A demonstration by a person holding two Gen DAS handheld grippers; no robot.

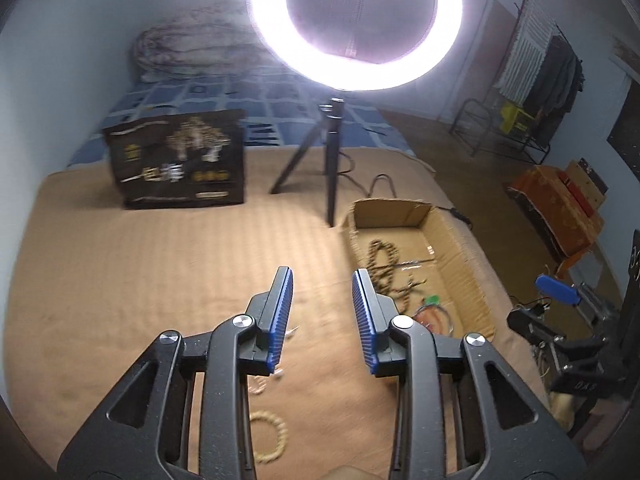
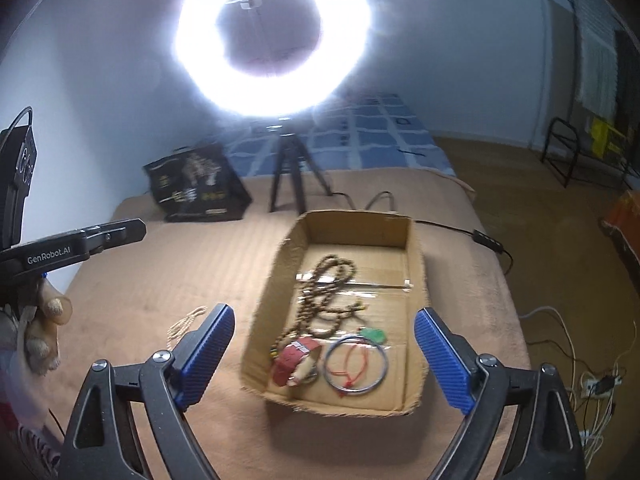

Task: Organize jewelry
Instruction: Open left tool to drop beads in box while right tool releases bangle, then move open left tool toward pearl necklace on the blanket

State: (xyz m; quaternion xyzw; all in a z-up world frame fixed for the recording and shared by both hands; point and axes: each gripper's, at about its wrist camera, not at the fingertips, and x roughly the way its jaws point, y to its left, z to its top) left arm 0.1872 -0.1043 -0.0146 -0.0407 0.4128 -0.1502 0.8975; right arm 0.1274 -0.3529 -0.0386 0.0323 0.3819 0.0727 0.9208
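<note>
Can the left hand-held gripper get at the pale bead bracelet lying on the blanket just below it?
Probably yes. The left hand-held gripper is open and empty, and the pale bead bracelet lies bare on the blanket, outside the cardboard box.

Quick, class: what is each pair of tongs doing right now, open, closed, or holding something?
Left tongs: open, nothing between them, above the tan blanket.
Right tongs: wide open, empty, over the cardboard box of jewelry.

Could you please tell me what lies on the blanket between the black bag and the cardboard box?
The ring light's tripod stands between the black bag and cardboard box; both wrist views show it.
</note>
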